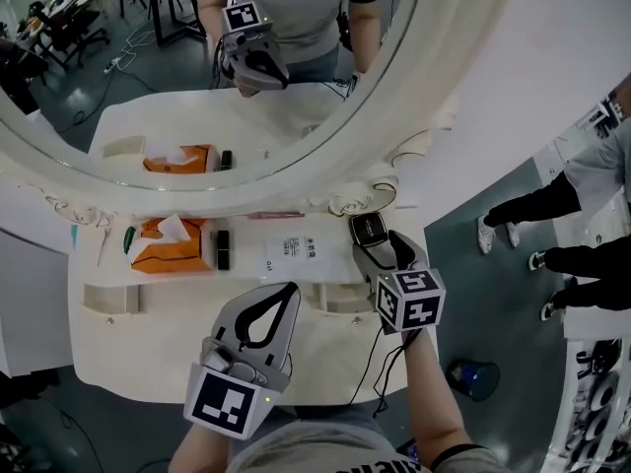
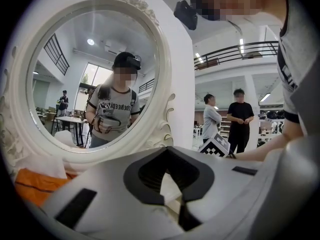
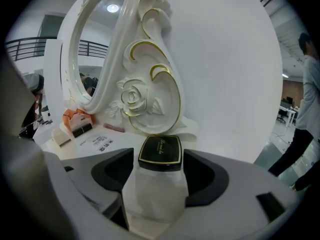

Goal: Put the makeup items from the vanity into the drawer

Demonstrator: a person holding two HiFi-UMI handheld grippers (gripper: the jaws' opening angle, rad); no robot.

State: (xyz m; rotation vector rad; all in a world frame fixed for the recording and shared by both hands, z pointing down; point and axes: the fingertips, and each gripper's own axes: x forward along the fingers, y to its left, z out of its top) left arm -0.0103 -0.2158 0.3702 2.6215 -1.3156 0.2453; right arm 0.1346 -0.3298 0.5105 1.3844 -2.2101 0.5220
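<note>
Black gold-edged compact (image 3: pixel 160 150) on white vanity top (image 3: pixel 117 140), between wide-apart right tongs (image 3: pixel 159 158).

I'm reading this as a big open lab or workshop hall with a home set dressed in it, not a lived-in bedroom: the white vanity (image 1: pixel 148 335) with its ornate oval mirror (image 1: pixel 197 77) stands on a bare grey floor (image 1: pixel 473 264). The mirror reflects work desks with office chairs (image 1: pixel 69 13) and cables (image 1: pixel 123 59) trailing over that floor. The left gripper view shows a high ceiling, a railed mezzanine (image 2: pixel 240 51) and two bystanders (image 2: pixel 239 116) standing in the open space past the vanity's right edge.
</note>
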